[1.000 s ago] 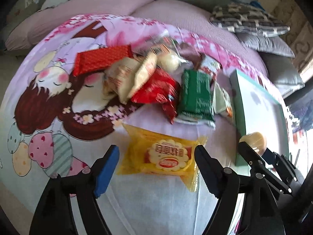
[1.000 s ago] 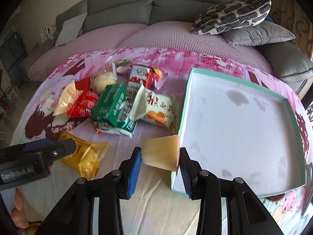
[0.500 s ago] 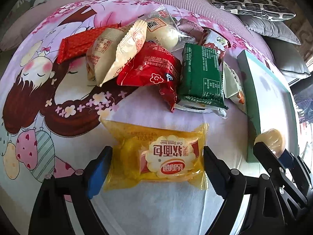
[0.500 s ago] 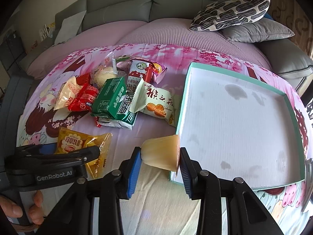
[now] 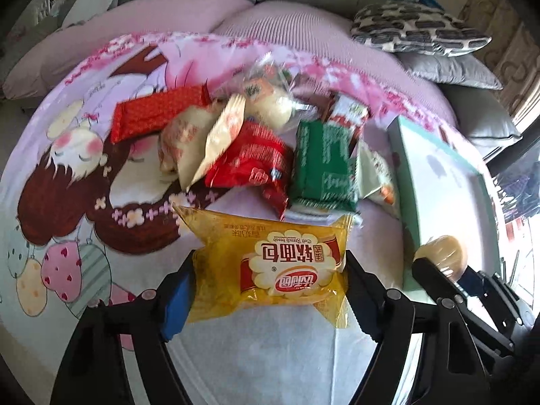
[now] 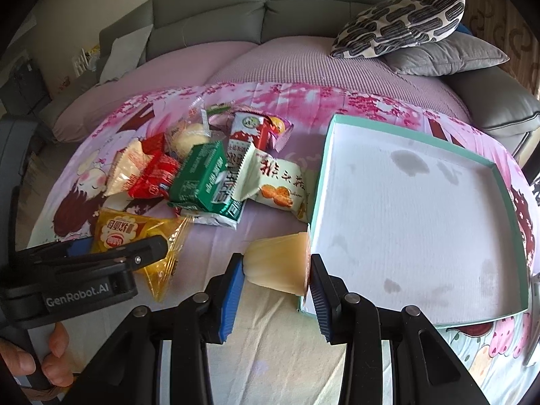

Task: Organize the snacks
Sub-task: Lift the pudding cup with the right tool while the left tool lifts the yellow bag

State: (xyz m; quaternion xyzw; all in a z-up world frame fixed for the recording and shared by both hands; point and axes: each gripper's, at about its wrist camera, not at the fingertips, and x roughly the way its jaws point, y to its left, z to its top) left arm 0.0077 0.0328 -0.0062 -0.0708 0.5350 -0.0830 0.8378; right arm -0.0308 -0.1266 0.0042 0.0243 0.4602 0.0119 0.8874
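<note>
While the tray (image 6: 486,168) sits bare, we've barely begun — our left gripper (image 5: 266,283) is closed on the bread pack (image 5: 280,263), our right gripper (image 6: 275,268) pinches a jelly cup (image 6: 280,263) at the tray's near corner, and the snack pile (image 6: 202,175) waits beside it.

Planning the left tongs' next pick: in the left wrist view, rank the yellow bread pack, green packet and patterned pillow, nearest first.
1. yellow bread pack, between the left tongs.
2. green packet, beyond it, slightly right.
3. patterned pillow, far back right on the sofa.
</note>
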